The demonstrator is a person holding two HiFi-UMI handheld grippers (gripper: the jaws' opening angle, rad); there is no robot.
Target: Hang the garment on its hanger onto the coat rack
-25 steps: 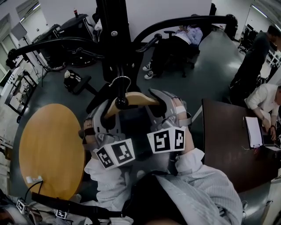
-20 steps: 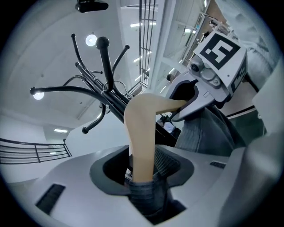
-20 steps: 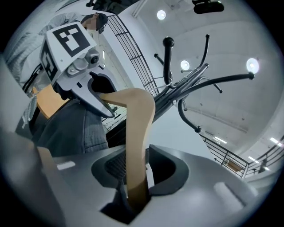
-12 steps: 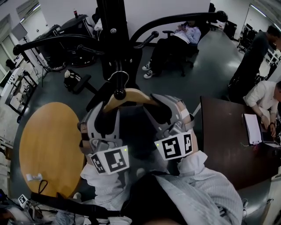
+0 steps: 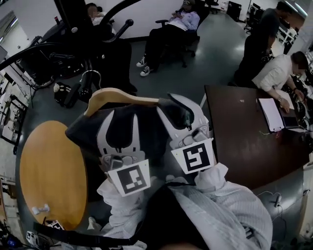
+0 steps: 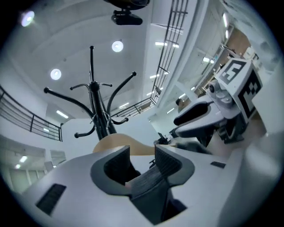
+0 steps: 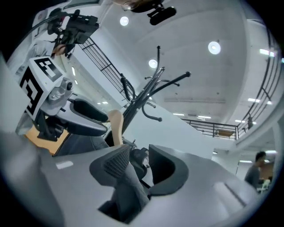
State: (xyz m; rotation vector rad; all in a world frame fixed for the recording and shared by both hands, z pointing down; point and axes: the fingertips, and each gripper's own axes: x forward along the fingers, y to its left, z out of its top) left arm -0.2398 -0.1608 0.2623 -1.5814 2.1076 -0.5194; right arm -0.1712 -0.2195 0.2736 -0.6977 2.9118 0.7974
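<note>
Wooden hanger (image 5: 122, 95), carrying the dark garment (image 5: 149, 129), lies crosswise just beyond the left gripper (image 5: 120, 117) and right gripper (image 5: 178, 110), each clamped on a fold of the cloth, while its metal hook (image 5: 90, 80) stands short of the coat rack (image 5: 73, 17), which lies ahead and leftward, nearer the left gripper.

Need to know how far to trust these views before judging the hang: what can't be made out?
Head view: coat rack pole cut off by the top edge.
Head view: garment below the hanger hidden behind left gripper, right gripper and sleeves.
Head view: hook's gap to the rack lost against dark clutter.
Both gripper views: rack's lower part hidden behind the gripper's own body.
</note>
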